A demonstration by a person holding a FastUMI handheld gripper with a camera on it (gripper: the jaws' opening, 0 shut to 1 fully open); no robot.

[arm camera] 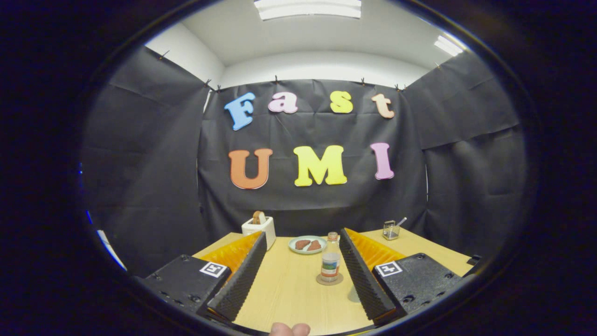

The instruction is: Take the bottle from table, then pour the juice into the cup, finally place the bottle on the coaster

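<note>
Bottle (330,262) stands upright on the round coaster (329,280), so the job looks done; the gripper (303,242) is wide open, holding nothing.

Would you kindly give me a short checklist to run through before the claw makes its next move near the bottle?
1. Claw open: ok, the fingers are spread wide.
2. Bottle upright: ok.
3. Bottle on the coaster: ok, it stands on it.
4. Bottle free of the fingers: ok, it sits between them, nearer the right one, with neither pressing on it.
5. Juice poured into the cup: cannot tell, a pale shape beside the right finger is mostly hidden.
6. Plate out of the way: ok, it lies beyond the bottle.
</note>
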